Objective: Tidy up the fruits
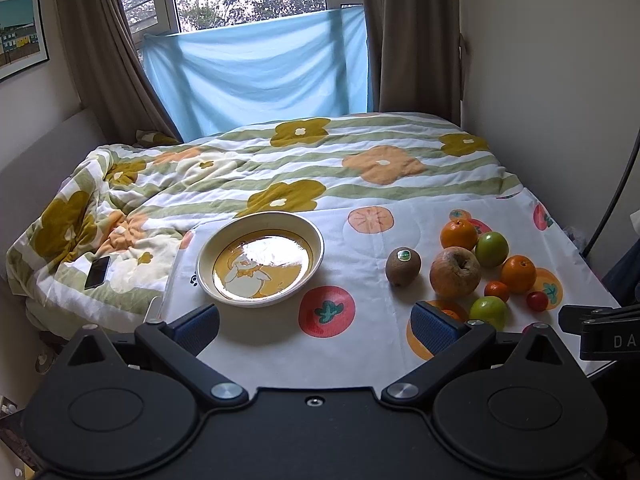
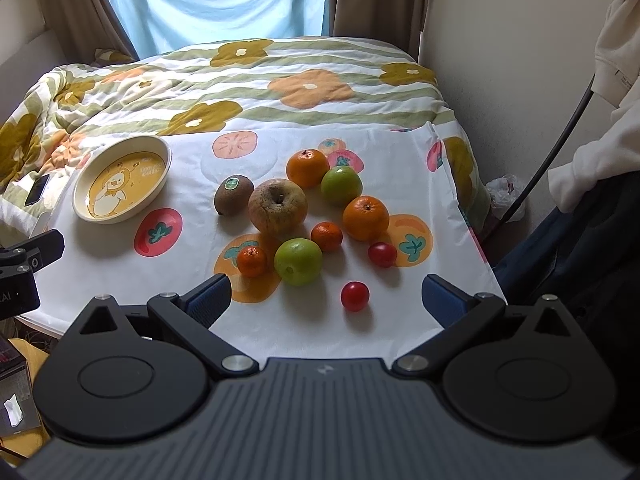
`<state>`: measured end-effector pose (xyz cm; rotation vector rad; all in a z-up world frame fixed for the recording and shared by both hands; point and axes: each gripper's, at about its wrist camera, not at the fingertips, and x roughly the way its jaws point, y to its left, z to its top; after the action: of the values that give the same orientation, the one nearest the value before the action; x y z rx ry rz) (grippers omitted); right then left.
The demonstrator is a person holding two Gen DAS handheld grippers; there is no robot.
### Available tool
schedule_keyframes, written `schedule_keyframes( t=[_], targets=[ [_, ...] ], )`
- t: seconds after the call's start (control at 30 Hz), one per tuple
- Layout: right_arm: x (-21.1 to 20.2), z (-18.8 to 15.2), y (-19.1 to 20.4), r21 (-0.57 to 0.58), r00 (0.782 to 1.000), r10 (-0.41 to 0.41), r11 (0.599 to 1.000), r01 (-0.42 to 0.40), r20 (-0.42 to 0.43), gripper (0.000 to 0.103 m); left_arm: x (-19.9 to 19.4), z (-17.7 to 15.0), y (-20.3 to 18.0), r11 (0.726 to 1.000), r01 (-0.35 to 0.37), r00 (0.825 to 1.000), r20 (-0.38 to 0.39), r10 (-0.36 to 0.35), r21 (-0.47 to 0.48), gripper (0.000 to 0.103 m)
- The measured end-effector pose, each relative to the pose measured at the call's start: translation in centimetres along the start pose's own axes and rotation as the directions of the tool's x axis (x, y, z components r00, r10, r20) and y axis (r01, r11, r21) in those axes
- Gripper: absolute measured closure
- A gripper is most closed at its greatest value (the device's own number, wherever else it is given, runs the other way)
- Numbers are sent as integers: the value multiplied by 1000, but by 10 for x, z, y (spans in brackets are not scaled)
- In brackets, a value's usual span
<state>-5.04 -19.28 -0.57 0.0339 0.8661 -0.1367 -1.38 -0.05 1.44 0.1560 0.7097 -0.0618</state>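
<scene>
**Fruit clustered on cloth, plate bare**

Left tool [image 1: 316,326] spread wide, pinching nothing, hovering before the plate [image 1: 261,258]. Right tool [image 2: 326,300] likewise spread and empty, low over the near fruit. Plate [image 2: 122,179] at the left of the printed cloth [image 2: 192,312], holding no fruit. Kiwi [image 2: 234,194] touching the wrinkled apple [image 2: 278,205]; two oranges [image 2: 307,168], two green apples [image 2: 298,261], two small mandarins [image 2: 251,261] and two cherry tomatoes [image 2: 355,296] grouped around them, right of the plate. Phone [image 1: 97,272] lying on the bed quilt [image 1: 280,160].
</scene>
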Motion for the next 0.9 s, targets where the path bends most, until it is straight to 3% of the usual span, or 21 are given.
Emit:
schedule_keyframes(
  t=[0.9],
  targets=[
    [2, 2, 0, 2, 1000, 4, 1000, -4, -1, 0, 2, 3, -1, 1000, -3, 1000, 0, 3, 5, 0]
  ],
)
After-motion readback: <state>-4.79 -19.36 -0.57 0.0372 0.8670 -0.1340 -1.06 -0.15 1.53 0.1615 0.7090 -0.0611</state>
